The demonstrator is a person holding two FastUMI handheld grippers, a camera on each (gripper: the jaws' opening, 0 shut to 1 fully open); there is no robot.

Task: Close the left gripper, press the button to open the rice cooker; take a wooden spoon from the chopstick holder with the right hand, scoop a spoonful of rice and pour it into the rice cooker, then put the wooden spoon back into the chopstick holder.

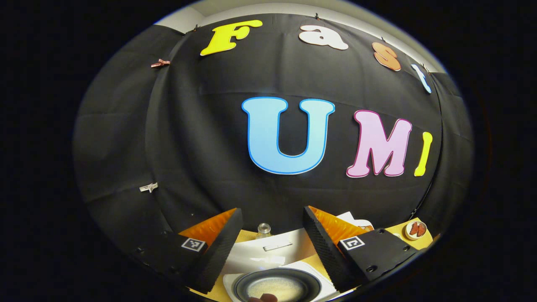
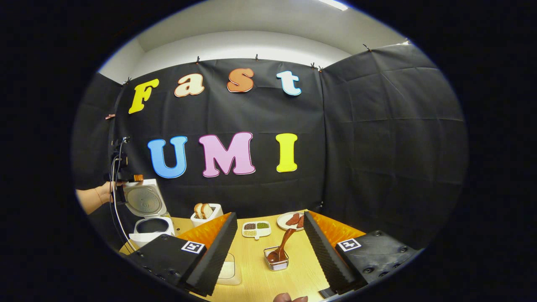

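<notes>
The rice cooker [image 1: 277, 283] is cut off below; the divided dish's [image 2: 256, 229] contents are too small to tell.

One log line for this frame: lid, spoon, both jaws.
rice cooker: lid up | wooden spoon: in chopstick holder, untouched | left gripper: jaws open, above pot | right gripper: jaws open, facing spoon

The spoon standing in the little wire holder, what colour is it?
The wooden spoon is dark reddish-brown, best seen in the right gripper view, between the open fingers.
</notes>
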